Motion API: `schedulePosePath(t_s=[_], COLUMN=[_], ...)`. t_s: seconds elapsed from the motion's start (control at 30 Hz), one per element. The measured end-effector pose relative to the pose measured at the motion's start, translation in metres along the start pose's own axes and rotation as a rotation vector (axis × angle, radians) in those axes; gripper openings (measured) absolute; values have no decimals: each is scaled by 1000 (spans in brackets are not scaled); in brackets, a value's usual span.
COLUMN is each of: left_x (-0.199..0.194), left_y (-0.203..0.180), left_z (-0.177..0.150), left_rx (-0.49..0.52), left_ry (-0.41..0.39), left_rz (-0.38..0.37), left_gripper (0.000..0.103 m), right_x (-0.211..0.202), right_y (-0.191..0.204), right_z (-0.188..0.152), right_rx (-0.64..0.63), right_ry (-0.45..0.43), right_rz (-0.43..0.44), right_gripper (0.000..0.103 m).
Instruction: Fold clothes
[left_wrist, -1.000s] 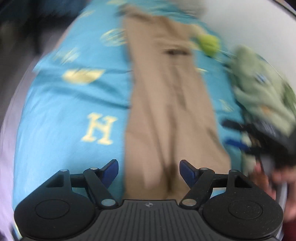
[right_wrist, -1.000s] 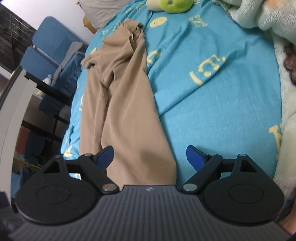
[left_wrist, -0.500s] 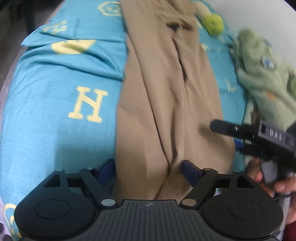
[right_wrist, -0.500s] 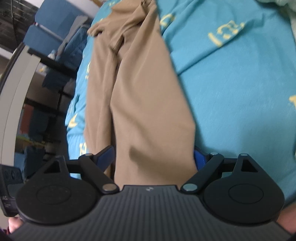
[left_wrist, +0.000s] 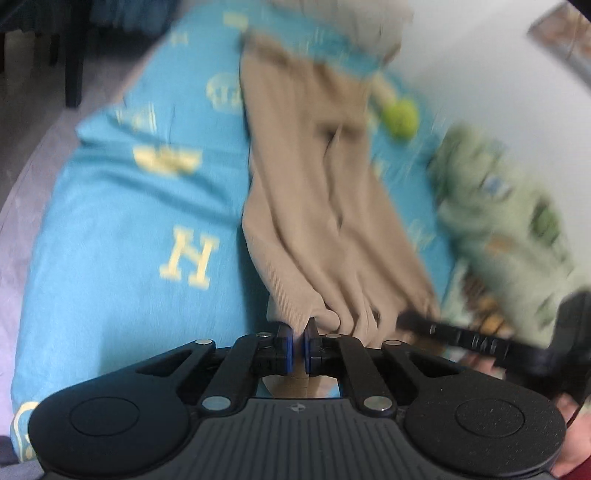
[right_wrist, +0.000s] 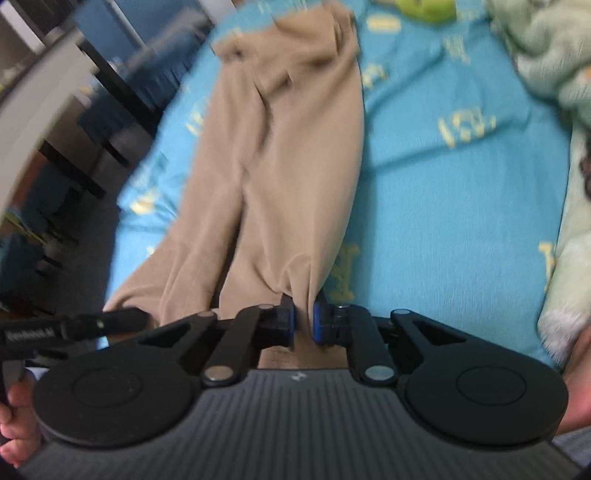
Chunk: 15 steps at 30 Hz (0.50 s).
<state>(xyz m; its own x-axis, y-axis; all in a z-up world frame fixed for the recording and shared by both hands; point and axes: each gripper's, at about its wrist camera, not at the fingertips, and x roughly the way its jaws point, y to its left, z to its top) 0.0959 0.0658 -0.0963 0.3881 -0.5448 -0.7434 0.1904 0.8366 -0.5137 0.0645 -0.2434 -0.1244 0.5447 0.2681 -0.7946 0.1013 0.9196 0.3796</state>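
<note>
both grippers, left gripper (left_wrist: 298, 345) and right gripper (right_wrist: 303, 325), are clamped on the near hem of the trousers (left_wrist: 314, 192), one corner each, with the garment's long axis running straight ahead of the jaws across the bed (left_wrist: 110, 221), so folding probably means carrying the hem forward.

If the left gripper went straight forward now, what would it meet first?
The left gripper is shut on the tan trousers, whose cloth stretches away straight ahead over the blue sheet. It would probably only push into that cloth; depth is unclear.
</note>
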Motion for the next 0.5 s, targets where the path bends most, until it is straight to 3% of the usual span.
schedulePosePath(t_s=[0.17,0.27,0.5], left_x=[-54,-90,-180], left_y=[-14,-27,-69], left_z=[3,1,-58], left_rx=[-27,-30,54], left_ry=[-159,-236,-364], left_rz=[-93,-155,-197], left_gripper=[5,5,5], right_x=[-42,-69,-140], right_y=[1,9,14], right_z=[4,7,-13], right_rx=[44,-9,-72], right_ry=[-100,-161,-269], right_rz=[121,161,257], right_gripper=[11,11,11])
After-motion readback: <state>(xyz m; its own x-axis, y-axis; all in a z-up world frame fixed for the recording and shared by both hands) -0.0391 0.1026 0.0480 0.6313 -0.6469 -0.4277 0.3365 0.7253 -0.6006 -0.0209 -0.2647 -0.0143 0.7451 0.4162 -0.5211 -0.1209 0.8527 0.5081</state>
